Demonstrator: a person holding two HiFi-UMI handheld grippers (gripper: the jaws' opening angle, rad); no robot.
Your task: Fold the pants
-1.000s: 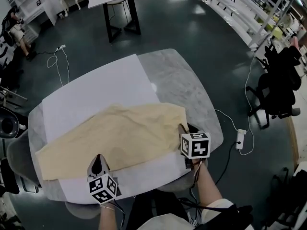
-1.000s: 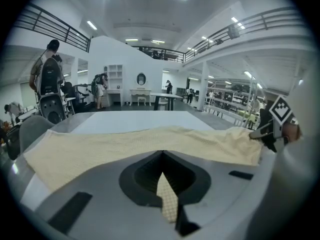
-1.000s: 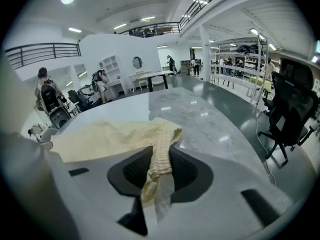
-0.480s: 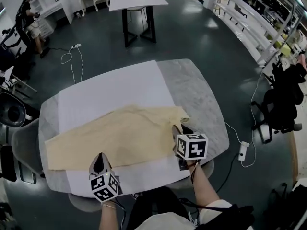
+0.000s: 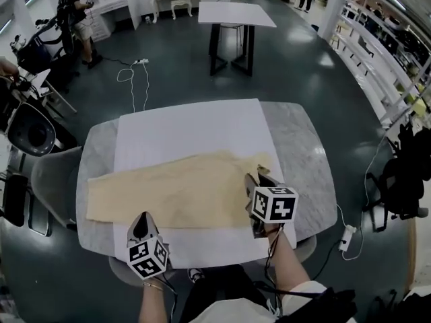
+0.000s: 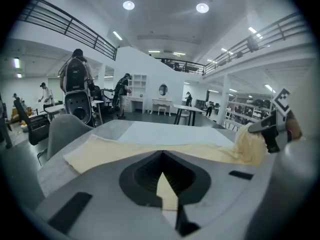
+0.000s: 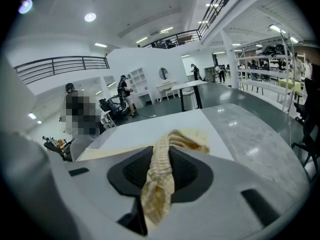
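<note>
The cream pants [image 5: 175, 194] lie spread lengthwise across a white sheet [image 5: 195, 130] on the grey marble table [image 5: 306, 160]. At the near left edge of the cloth, my left gripper [image 5: 141, 221] is shut on a thin fold of the pants [image 6: 166, 190]. My right gripper [image 5: 251, 180] is at the pants' right end and is shut on the bunched, ribbed waistband [image 7: 159, 176], which is lifted off the table. In the left gripper view the pants [image 6: 150, 151] stretch away flat, and the right gripper [image 6: 272, 129] shows holding the raised end.
A grey chair [image 5: 50, 184] stands against the table's left side. A black-legged table [image 5: 236, 15] and people [image 5: 77, 12] are farther back. A black office chair [image 5: 404, 173] and a power strip [image 5: 348, 234] are on the floor at the right.
Both grippers have risen and moved, each with its hold on the pants' near edge. The cloth now lies flatter and squarer across the sheet. The head view has swung.
</note>
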